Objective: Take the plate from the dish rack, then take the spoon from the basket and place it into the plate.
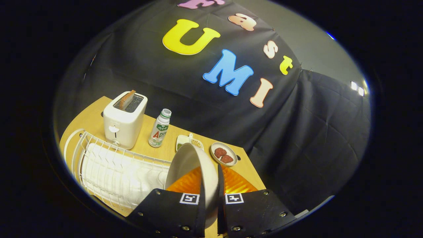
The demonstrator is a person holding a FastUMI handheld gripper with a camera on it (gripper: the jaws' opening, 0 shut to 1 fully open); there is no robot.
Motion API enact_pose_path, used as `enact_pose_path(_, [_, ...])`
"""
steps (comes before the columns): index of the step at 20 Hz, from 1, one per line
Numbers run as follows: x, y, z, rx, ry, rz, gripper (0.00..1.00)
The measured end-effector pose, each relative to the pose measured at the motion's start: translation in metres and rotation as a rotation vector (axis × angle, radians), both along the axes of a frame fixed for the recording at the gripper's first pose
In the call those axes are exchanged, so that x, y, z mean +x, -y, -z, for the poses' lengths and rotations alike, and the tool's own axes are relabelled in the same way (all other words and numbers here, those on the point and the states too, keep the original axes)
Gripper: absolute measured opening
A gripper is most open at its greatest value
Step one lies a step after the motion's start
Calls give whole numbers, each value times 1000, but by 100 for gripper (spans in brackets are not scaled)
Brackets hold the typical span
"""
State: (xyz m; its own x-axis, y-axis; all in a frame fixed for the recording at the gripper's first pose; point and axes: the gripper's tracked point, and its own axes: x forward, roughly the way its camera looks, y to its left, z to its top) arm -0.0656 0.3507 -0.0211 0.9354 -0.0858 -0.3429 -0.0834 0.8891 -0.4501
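Observation:
A white plate [190,165] stands on edge between my two fingers, its rim pinched by them; it is lifted above the table, tilted toward the dish rack. My gripper [210,185] is shut on that rim. The white wire dish rack [112,168] lies just to the left of the fingers on the wooden table [91,124]. An orange ribbed mat [236,183] lies under and right of the plate. Basket and spoon are hidden from me.
Behind the rack stands a white toaster [124,119] with a slice of bread, then a small bottle [159,128]. Further along sit a small white dish with beans [189,142] and a saucer with red pieces [224,154]. The table's right edge drops off just past the mat.

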Motion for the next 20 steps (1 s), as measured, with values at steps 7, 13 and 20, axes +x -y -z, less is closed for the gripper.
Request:
enact_pose_path(7, [-61, 26, -8, 14, 28, -43, 14])
enact_pose_path(13, [-123, 48, 18, 82, -19, -111, 14])
enact_pose_path(20, [-170, 51, 79, 301, -177, -179, 14])
